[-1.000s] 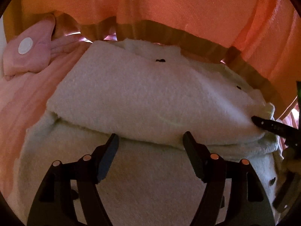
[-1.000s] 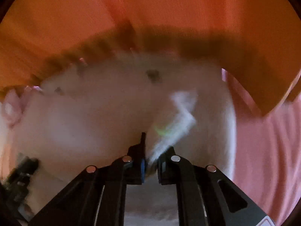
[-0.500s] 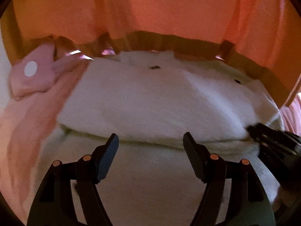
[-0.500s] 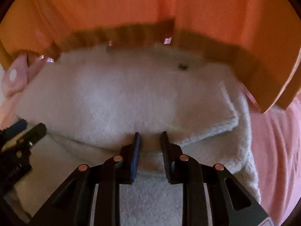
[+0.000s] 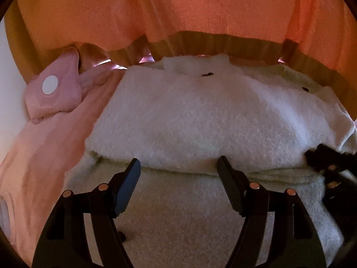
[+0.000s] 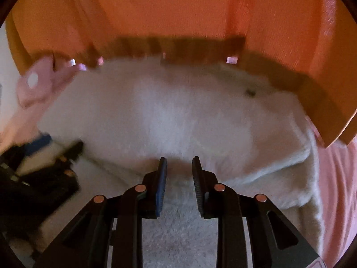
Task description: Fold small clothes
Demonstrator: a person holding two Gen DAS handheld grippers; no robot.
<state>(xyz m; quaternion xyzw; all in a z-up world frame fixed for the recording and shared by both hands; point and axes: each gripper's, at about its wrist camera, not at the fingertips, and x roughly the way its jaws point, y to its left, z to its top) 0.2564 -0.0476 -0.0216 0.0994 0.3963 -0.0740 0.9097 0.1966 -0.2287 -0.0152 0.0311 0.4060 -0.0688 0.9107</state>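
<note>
Near us, on the pink sheet (image 5: 44,147), lies the folded white fleece garment (image 5: 200,116). Our left gripper (image 5: 178,167) hangs wide apart, empty, at its fold. Our right gripper (image 6: 179,167), jaws just parted slightly, grips nothing.

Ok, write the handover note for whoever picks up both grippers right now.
Left gripper: open, nothing between its fingers, just in front of the fold edge.
Right gripper: jaws have just been opening, a narrow gap, no fabric pinched, at the same fold edge.
White fleece garment: lies on the pink sheet, its far part folded toward the grippers over its near part. A small pink garment lies at far left, below the orange curtain.
Done: first fold laid and released.
Left: likely one more fold of the fleece; then probably the pink one, whose state is unclear.
</note>
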